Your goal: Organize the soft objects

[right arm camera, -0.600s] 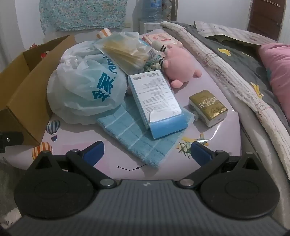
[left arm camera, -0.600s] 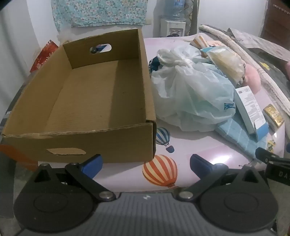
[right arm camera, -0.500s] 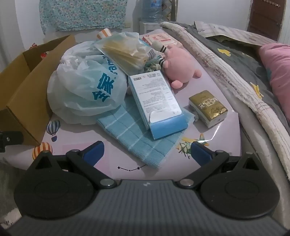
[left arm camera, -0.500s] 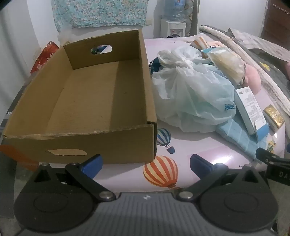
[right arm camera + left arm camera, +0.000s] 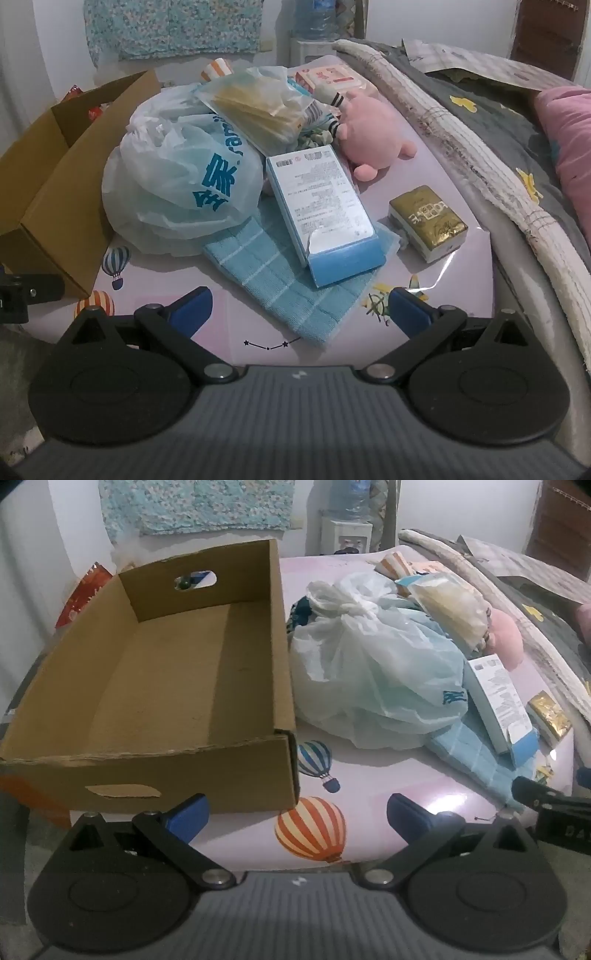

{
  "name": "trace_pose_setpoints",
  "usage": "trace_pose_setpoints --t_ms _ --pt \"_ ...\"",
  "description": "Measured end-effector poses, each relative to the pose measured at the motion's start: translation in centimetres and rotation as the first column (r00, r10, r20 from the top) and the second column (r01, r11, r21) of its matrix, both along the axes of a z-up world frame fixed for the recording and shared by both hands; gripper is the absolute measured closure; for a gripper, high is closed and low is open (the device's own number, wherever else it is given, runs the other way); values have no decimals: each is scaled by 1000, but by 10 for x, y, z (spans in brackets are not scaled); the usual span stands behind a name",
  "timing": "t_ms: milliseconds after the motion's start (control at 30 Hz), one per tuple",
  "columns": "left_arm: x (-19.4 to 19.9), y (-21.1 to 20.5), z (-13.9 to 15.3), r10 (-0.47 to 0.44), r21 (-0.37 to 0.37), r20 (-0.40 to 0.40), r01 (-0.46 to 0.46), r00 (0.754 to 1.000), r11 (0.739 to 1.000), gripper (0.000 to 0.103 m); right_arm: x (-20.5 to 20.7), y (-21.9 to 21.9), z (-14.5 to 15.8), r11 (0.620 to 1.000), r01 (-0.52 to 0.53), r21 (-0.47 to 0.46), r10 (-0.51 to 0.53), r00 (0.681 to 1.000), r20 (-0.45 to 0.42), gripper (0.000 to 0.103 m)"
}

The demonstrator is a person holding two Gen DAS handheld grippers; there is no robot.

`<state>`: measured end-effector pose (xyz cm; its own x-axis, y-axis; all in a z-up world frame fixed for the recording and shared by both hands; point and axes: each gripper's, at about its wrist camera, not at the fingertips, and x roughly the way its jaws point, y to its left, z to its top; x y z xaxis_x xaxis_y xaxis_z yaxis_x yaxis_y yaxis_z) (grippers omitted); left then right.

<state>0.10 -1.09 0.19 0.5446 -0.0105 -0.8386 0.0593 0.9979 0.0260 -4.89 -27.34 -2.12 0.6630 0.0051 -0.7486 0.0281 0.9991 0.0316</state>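
Left wrist view: the left gripper (image 5: 297,812) hangs over the near edge of the desk (image 5: 369,786), its blue-tipped jaws wide apart with nothing between them. Just beyond the left fingertip stands an open cardboard box (image 5: 147,760), holding nothing, with a hand slot in its far wall. Right of the box, touching its right wall, lies a knotted white plastic bag (image 5: 373,672). A clear pouch of yellowish sheets (image 5: 450,609) rests on top of the bag at the far right, and a pink plush toy (image 5: 508,638) shows behind it. A blue-and-white carton (image 5: 498,701) lies on a blue checked cloth (image 5: 476,753) right of the bag, with a gold packet (image 5: 550,716) further right. Part of the right gripper (image 5: 554,808) pokes in at the right edge.

Right wrist view: the right gripper (image 5: 299,310) hovers over the near part of the desk (image 5: 461,280), jaws spread wide and holding nothing. The blue checked cloth (image 5: 280,288) lies just beyond, with the carton (image 5: 325,206) on it. The plastic bag (image 5: 177,184) sits to the left against the box (image 5: 55,192), the pouch (image 5: 255,110) on top of it. The plush toy (image 5: 369,129) lies far right of the carton, and the gold packet (image 5: 428,221) sits near right, apart from the carton. A bed (image 5: 517,122) with grey bedding runs along the right.
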Motion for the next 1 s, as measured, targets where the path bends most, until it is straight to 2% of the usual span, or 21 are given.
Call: trace_pose_setpoints --t_ms 1000 --pt "3 -4 -2 12 -21 -30 -13 999 1000 0 5 1 3 1000 -11 -24 11 1000 4 1"
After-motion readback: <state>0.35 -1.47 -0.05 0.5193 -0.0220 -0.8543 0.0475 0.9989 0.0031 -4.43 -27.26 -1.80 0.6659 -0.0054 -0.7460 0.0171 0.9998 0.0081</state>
